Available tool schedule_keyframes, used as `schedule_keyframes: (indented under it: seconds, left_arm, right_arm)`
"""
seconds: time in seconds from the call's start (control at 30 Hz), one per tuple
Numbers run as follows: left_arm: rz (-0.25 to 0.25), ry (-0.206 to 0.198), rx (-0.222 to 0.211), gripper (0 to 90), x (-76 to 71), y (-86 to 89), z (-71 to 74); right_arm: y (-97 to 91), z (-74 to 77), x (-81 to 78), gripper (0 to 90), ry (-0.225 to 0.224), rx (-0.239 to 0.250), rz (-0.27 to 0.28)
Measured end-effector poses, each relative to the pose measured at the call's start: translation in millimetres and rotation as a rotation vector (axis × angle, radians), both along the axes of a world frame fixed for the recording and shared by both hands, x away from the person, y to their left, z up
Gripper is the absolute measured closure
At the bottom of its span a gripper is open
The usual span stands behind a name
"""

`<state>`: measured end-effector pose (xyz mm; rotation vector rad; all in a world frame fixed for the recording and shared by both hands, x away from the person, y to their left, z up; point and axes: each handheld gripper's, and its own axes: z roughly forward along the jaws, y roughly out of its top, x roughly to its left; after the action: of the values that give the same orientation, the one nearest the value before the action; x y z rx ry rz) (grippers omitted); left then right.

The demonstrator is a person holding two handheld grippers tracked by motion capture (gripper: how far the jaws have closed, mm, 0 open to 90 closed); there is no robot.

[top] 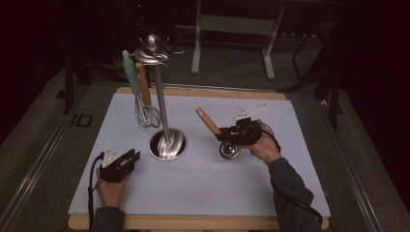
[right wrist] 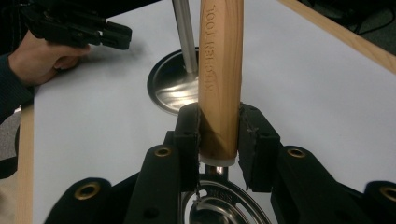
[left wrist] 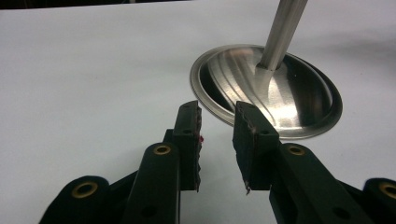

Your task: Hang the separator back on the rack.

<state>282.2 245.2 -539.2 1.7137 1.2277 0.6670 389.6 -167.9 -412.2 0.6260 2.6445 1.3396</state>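
Wooden handle (right wrist: 220, 79) clamped between both pads of the right gripper (right wrist: 219, 140), near the handle's lower end; stamped lettering "KITCHEN TOOL" runs along the grain. It belongs to a utensil with a round metal head (top: 229, 150) (a slotted spoon or strainer, hard to tell which). In the high view the handle (top: 209, 121) slants up and away to the left, free end toward the far-left of the table, head low over the white mat (top: 203, 183) just under the right gripper (top: 232, 133). Long axis: tilted, neither flat nor upright.

Left gripper (top: 126, 162) sits near the front-left of the mat, jaws parted with nothing between them; its own view shows the gap at the left gripper (left wrist: 217, 135) plainly, bare mat behind.

Steel stand (top: 159, 92) rises from a round dish base (top: 168, 145) between the two hands. A whisk (top: 145, 113) and a pale green-handled tool (top: 129, 72) hang from its top in the high view. The left gripper view gives the base (left wrist: 299, 98) close up, just beyond the jaw tips. The right gripper view adds the perforated head (right wrist: 224, 207) below the pads and the left hand (right wrist: 42, 58) farther off.
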Motion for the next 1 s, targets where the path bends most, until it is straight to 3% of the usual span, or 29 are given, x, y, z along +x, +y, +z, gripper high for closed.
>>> schedule_keyframes:
  seconds: [0.47,1.0]
  left_arm:
    - [0.000,0.002,-0.001,71.9,0.0,-0.1,0.0]
    - [0.000,0.000,-0.001,71.9,0.1,0.1,0.0]
  right_arm:
    - [1.3,18.5,3.0,70.7,-0.039,0.064,0.005]
    - [14.8,36.4,1.2,70.8,-0.089,0.081,0.023]
